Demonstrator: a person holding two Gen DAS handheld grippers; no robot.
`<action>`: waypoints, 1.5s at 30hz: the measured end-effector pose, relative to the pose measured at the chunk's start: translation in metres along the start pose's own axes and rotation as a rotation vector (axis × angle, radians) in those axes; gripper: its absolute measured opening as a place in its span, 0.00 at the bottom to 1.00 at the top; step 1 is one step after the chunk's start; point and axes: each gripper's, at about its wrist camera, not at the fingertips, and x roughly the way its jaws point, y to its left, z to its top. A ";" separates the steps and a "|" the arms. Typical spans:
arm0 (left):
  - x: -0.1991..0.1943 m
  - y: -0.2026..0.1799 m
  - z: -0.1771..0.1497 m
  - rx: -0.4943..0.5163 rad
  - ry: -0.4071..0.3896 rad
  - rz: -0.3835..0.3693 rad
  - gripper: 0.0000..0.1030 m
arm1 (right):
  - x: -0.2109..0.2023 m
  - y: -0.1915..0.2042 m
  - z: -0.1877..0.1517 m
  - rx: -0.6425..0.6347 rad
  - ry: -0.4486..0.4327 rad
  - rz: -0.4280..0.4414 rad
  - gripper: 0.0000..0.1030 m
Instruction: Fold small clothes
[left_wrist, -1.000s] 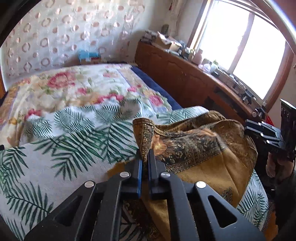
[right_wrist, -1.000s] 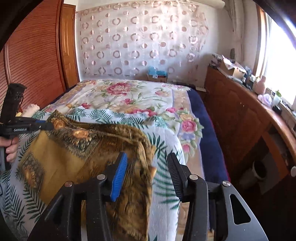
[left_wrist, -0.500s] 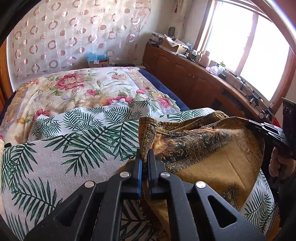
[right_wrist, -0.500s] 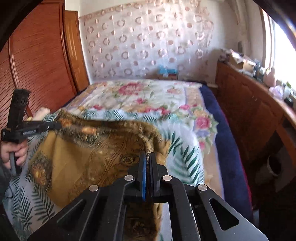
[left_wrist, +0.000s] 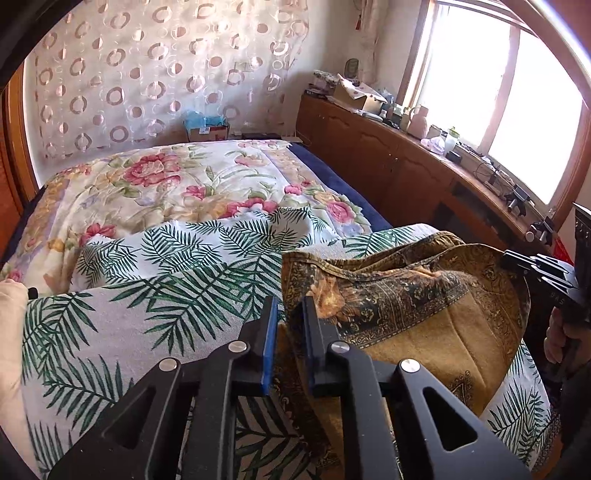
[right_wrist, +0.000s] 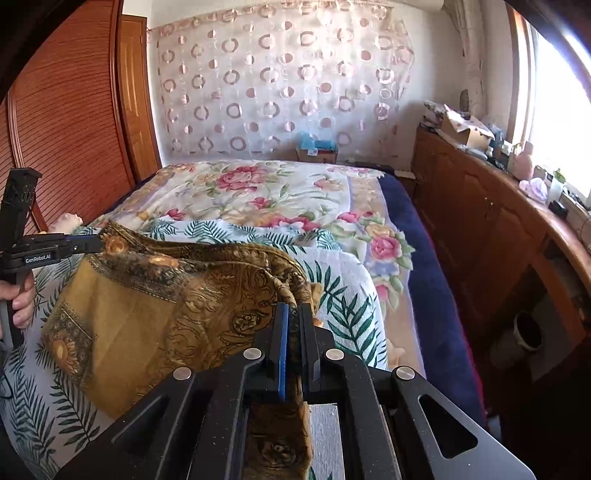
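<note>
The left tool (left_wrist: 289, 314) had just been opening: a narrow gap stood between its blue-padded jaws, with the near left corner of a mustard-gold cloth with dark ornate borders (left_wrist: 424, 325) between them. The pads looked barely clear of the fabric, so the hold appeared released. The right tool (right_wrist: 291, 317) had just been closing, and its jaws were clenched on the opposite corner of the same cloth, whose edge hung down between the black arms below the pads.

The cloth stretched from one tool to the other, sagging in soft folds, its patterned border uppermost and its plainer gold middle facing the tools. In each wrist view the other tool appeared at the cloth's far side, gripped by a person's hand (right_wrist: 20, 301).

Directly beneath the cloth, and spreading ahead of both tools, lay a white blanket printed with green palm fronds (left_wrist: 147, 295). Beyond it was a cream bedspread with pink and red flowers (right_wrist: 258, 192), over a dark blue bed (right_wrist: 436, 288).

Farther ahead hung a sheer curtain with pink ring shapes (right_wrist: 280, 85). To the right of the tools ran a long brown wooden cabinet (right_wrist: 480, 221) with clutter on top, under a bright window (left_wrist: 498, 92). To the left of the right tool stood a reddish slatted wooden wardrobe (right_wrist: 74, 122).
</note>
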 end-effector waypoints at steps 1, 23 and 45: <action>-0.001 0.001 0.000 0.000 -0.002 0.002 0.13 | -0.002 0.002 0.000 -0.003 -0.003 -0.005 0.06; 0.030 0.002 -0.026 -0.012 0.154 -0.084 0.80 | 0.048 -0.012 -0.023 0.109 0.176 0.054 0.63; -0.024 -0.011 -0.016 -0.046 0.006 -0.200 0.08 | 0.027 -0.016 -0.018 0.138 0.040 0.172 0.11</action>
